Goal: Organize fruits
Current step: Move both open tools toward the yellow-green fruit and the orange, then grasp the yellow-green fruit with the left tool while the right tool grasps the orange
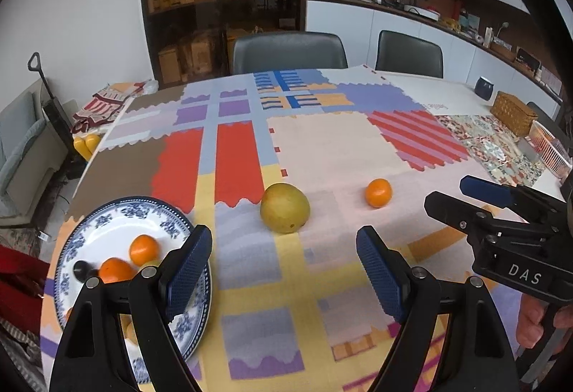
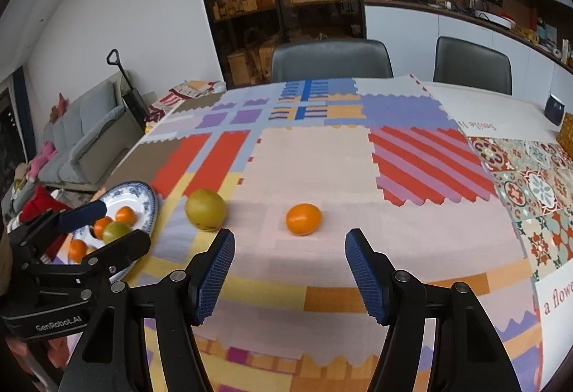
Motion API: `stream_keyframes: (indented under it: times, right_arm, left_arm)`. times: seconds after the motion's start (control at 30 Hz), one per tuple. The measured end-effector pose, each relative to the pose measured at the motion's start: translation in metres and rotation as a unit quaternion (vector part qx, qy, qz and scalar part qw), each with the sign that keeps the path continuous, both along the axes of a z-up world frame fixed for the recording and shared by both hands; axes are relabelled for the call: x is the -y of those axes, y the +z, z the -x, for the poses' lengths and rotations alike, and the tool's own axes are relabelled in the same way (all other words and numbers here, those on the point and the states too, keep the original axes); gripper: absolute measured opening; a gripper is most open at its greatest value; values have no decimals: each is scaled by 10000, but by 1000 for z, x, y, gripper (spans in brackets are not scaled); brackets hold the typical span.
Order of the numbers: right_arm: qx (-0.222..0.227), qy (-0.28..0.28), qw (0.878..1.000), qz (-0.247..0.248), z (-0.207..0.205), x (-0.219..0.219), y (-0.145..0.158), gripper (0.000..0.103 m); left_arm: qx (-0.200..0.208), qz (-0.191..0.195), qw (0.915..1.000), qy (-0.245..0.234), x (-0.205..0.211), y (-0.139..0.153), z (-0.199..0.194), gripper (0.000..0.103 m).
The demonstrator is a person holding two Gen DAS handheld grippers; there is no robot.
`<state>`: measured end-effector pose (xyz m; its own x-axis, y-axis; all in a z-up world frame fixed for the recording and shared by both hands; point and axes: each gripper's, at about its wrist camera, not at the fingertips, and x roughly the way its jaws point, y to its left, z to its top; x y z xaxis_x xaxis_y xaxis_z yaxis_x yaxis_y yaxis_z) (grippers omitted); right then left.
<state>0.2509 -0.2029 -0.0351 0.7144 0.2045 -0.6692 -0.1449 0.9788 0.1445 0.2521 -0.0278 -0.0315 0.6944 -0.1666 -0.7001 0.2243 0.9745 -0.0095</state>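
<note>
Left tongs: black two-finger gripper with blue ribbed pads, held wide apart; nothing is gripped. Right tongs: same build, likewise spread wide and empty.

Ahead of the left tongs, just beyond the fingertips and a little toward its left finger: one large yellow-green round fruit, resting on the patchwork tablecloth. The small orange mandarin lies beyond the right fingertip, well apart from the larger fruit.

Ahead of the right tongs, between the lines of its fingers: the same mandarin, loose on the cloth. The yellow-green fruit sits just beyond its left finger.

Beside the left finger of the left tongs: a blue-and-white patterned china plate, partly hidden by that finger, carrying several mandarins, a green fruit and a small dark item that cannot be identified.

Step judged in hand: gathering of loose fruit onto the plate; two pieces are left on the cloth. The next move is judged to call for one pair of tongs to be advanced around a fruit and closed gently, since round fruit may roll.

Further out: two grey chairs at the far table edge, a woven basket far right. Nothing stands between tongs and fruit; the two tongs are close and could be knocked together.
</note>
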Motion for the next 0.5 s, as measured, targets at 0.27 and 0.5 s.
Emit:
stream_keyframes:
  times: [0.27, 0.5]
  right_arm:
    - [-267, 28, 9996, 55, -31, 0, -24, 65]
    - [-455, 36, 9990, 34, -53, -1, -42, 65]
  left_arm:
    - [-93, -169, 9998, -98, 8, -24, -28, 83]
    - [-293, -179, 9994, -102, 9, -43, -54, 82]
